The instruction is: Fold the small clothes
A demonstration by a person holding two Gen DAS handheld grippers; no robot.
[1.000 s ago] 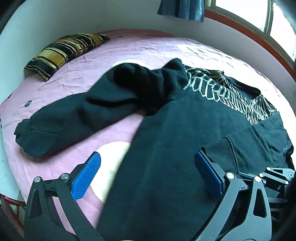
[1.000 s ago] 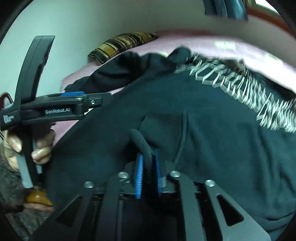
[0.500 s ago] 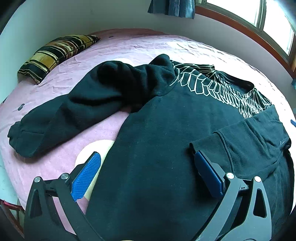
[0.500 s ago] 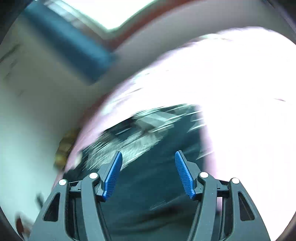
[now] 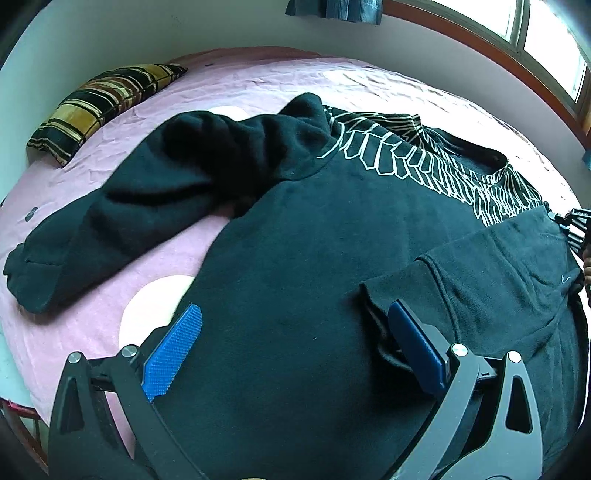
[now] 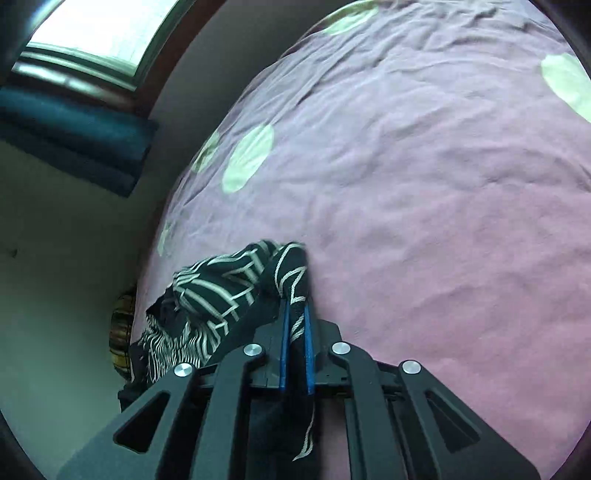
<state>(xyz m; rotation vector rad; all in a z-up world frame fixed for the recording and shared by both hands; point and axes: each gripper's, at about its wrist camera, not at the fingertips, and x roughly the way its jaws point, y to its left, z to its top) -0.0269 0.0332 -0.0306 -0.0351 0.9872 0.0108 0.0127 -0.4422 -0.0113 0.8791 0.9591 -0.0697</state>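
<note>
A black sweatshirt (image 5: 314, 266) with a white line pattern across the shoulders lies on the pink bed. Its left sleeve (image 5: 122, 218) stretches out to the left. Its right sleeve (image 5: 498, 280) lies folded across the body. My left gripper (image 5: 295, 343) is open above the body, its right finger beside the folded sleeve's cuff. My right gripper (image 6: 295, 325) is shut on the patterned shoulder edge of the sweatshirt (image 6: 236, 288) and shows at the right edge of the left wrist view (image 5: 576, 229).
The pink bedsheet (image 6: 424, 184) with pale dots spreads to the right of the sweatshirt. A striped yellow and black pillow (image 5: 99, 103) lies at the far left by the wall. A window with a blue curtain (image 5: 332, 7) runs along the back.
My right gripper let go of the sleeve cuff on the body, swung to the right shoulder and shut on the patterned edge. My left gripper stayed open and barely moved.
</note>
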